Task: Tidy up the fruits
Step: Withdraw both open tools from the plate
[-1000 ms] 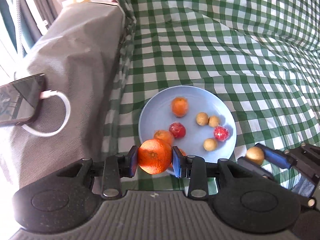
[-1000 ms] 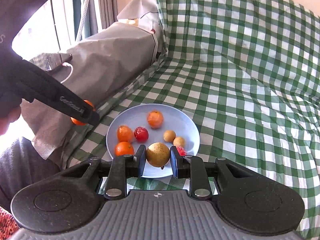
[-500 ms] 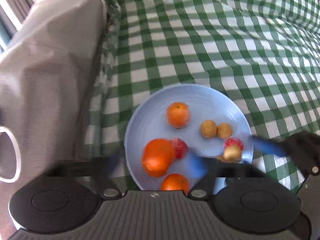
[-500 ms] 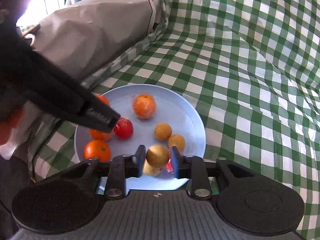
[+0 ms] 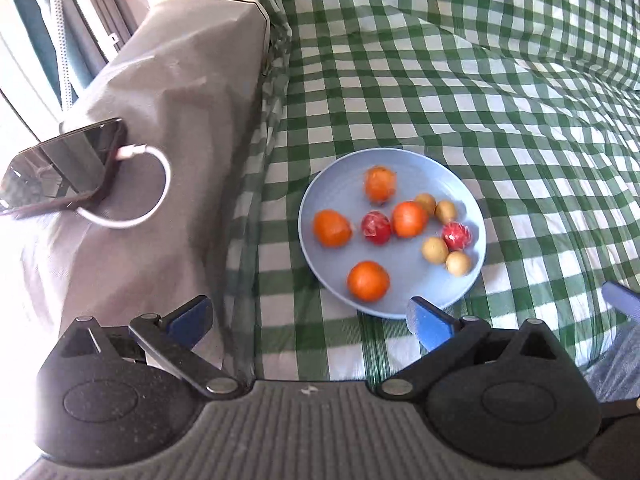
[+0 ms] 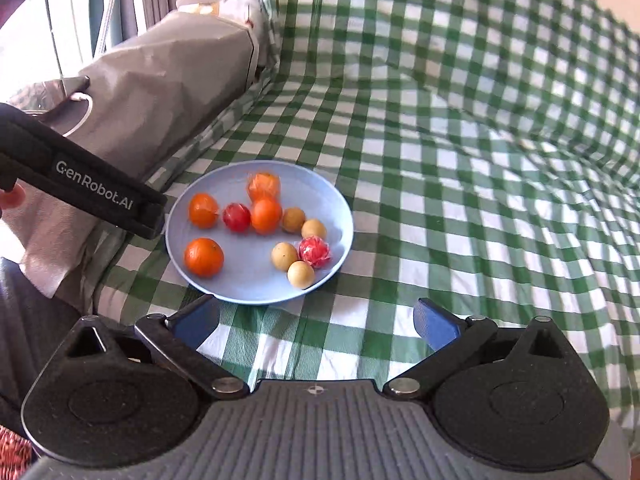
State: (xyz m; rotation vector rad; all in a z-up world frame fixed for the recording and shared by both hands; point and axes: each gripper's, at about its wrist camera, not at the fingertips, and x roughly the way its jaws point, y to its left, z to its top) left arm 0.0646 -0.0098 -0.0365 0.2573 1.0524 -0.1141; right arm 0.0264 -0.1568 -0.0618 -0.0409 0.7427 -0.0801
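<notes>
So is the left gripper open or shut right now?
Open. The left gripper has its blue pads spread wide with nothing between them, short of the plate.

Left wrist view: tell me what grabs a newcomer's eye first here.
The pale blue plate on the green checked cloth, loaded with oranges, two red fruits and small tan ones, stands out at once. To its left, a dark phone with a white cable lies on a grey covered surface. In the foreground the left gripper stands with its jaws wide apart and empty.
</notes>
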